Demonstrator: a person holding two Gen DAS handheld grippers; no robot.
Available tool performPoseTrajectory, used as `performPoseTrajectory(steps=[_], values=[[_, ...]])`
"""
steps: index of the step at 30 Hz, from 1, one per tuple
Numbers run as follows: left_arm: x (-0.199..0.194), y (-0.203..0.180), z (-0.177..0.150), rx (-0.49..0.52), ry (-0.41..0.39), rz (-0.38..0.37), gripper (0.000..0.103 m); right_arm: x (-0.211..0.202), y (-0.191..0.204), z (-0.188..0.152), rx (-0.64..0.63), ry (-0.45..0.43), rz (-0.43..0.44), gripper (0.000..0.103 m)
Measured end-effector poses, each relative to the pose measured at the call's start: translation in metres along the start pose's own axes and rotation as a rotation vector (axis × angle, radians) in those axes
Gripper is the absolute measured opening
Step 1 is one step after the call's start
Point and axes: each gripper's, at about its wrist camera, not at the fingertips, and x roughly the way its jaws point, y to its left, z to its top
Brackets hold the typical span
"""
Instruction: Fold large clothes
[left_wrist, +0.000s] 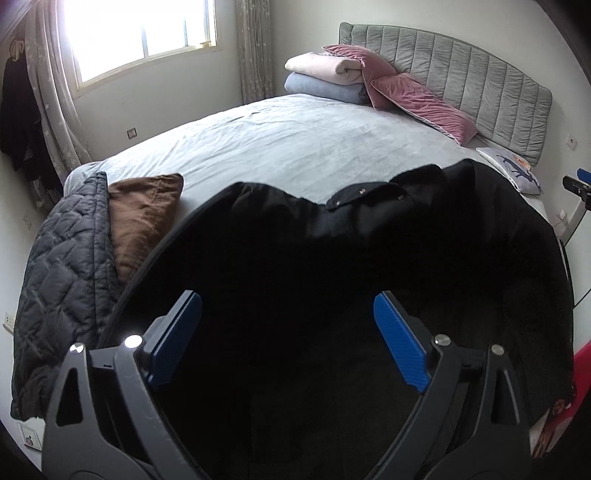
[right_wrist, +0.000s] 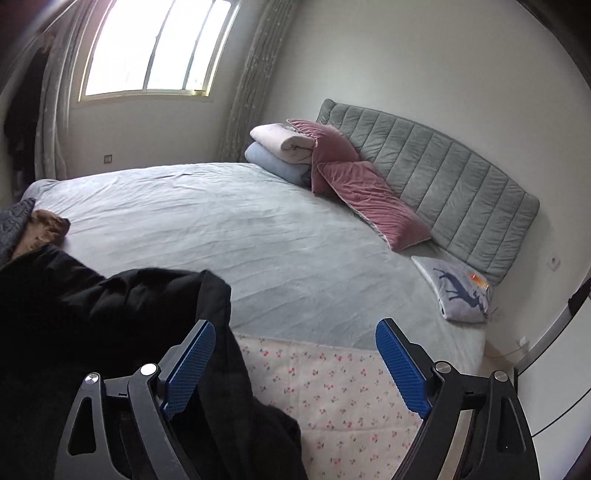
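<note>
Both claws wide open, nothing in either.

Left gripper (left_wrist: 288, 339) hangs over the black coat (left_wrist: 369, 236) spread on the bed (left_wrist: 280, 147); right gripper (right_wrist: 295, 369) sits at its edge by the floral sheet (right_wrist: 332, 380). Looks between folds to me, next grab probably needs a hem or sleeve.

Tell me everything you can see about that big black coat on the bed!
The black coat is large and dark, of soft-looking thick fabric, with a flap at its top edge showing small metal snaps. It lies spread over the near side of the bed, rumpled at one end, partly covering a floral blanket. A brown garment lies at its side. Neither gripper's fingers grip it.
</note>
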Motion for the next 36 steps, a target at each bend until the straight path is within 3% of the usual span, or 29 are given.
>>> performPoseTrajectory(steps=[7, 15, 23, 26, 27, 28, 30, 31, 33, 35, 36], values=[[-0.039, 0.017, -0.081, 0.026, 0.111, -0.024, 0.096, -0.042, -0.012, -0.102, -0.092, 0.097, 0.099, 0.093], [-0.04, 0.054, -0.161, -0.025, 0.24, -0.031, 0.096, -0.054, -0.018, -0.221, -0.132, 0.199, 0.162, 0.093], [-0.014, 0.087, -0.224, -0.196, 0.357, -0.066, 0.096, -0.023, -0.06, -0.29, 0.027, 0.32, 0.161, 0.093], [-0.005, 0.095, -0.244, -0.325, 0.372, -0.178, 0.094, -0.01, -0.073, -0.311, 0.114, 0.377, 0.18, 0.093], [-0.007, 0.095, -0.248, -0.342, 0.35, -0.18, 0.093, -0.006, -0.078, -0.318, 0.17, 0.396, 0.21, 0.093], [-0.009, 0.092, -0.249, -0.339, 0.331, -0.182, 0.09, -0.002, -0.081, -0.323, 0.226, 0.407, 0.247, 0.093], [-0.011, 0.083, -0.25, -0.334, 0.323, -0.23, 0.06, 0.005, -0.086, -0.333, 0.357, 0.428, 0.338, 0.093], [-0.01, 0.08, -0.251, -0.339, 0.328, -0.241, 0.055, 0.008, -0.087, -0.336, 0.41, 0.439, 0.372, 0.093], [-0.013, 0.071, -0.25, -0.33, 0.312, -0.258, 0.025, 0.018, -0.085, -0.344, 0.517, 0.473, 0.456, 0.09], [-0.021, 0.067, -0.247, -0.332, 0.286, -0.255, 0.015, 0.02, -0.074, -0.344, 0.528, 0.478, 0.509, 0.064], [-0.026, 0.063, -0.245, -0.338, 0.274, -0.255, 0.014, 0.018, -0.068, -0.343, 0.505, 0.479, 0.522, 0.038]])
